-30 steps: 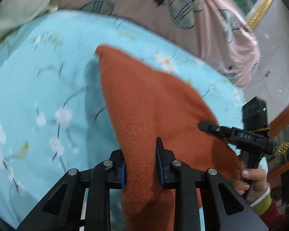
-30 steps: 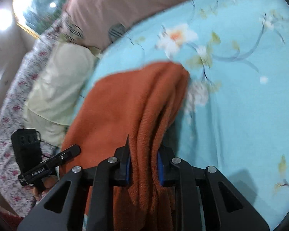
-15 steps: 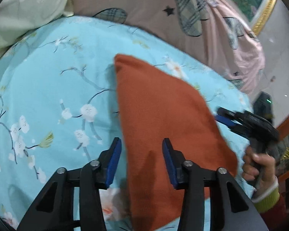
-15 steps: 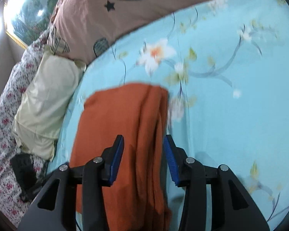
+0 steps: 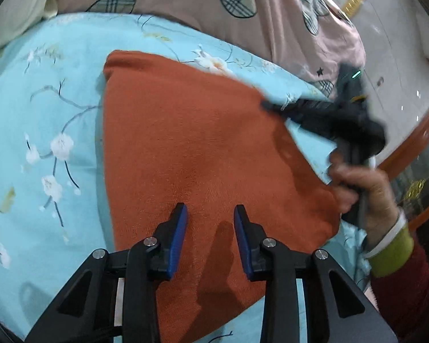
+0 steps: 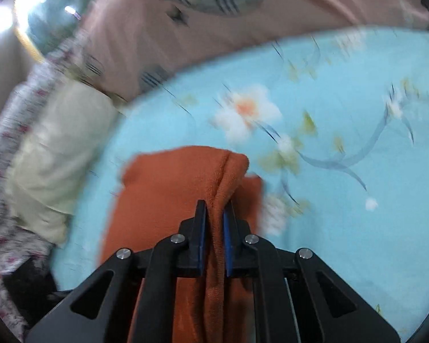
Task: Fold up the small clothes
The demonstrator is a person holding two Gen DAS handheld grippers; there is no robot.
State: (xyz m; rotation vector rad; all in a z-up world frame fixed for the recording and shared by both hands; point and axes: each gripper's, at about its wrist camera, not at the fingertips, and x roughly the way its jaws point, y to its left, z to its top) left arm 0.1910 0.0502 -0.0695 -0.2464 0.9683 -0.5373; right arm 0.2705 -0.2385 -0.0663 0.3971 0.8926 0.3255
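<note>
Right gripper (image 6: 214,214) newly clamped on orange garment (image 5: 191,148), left gripper (image 5: 210,217) apart above it

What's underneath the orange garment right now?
The orange garment lies on the light blue floral bedsheet, which shows all around it. At its right edge, stacked folded layers are pinched in the right gripper. Anything beneath the cloth is covered.

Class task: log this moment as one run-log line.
left tongs: open above orange garment | right tongs: shut on garment fold | surface: blue floral sheet
</note>
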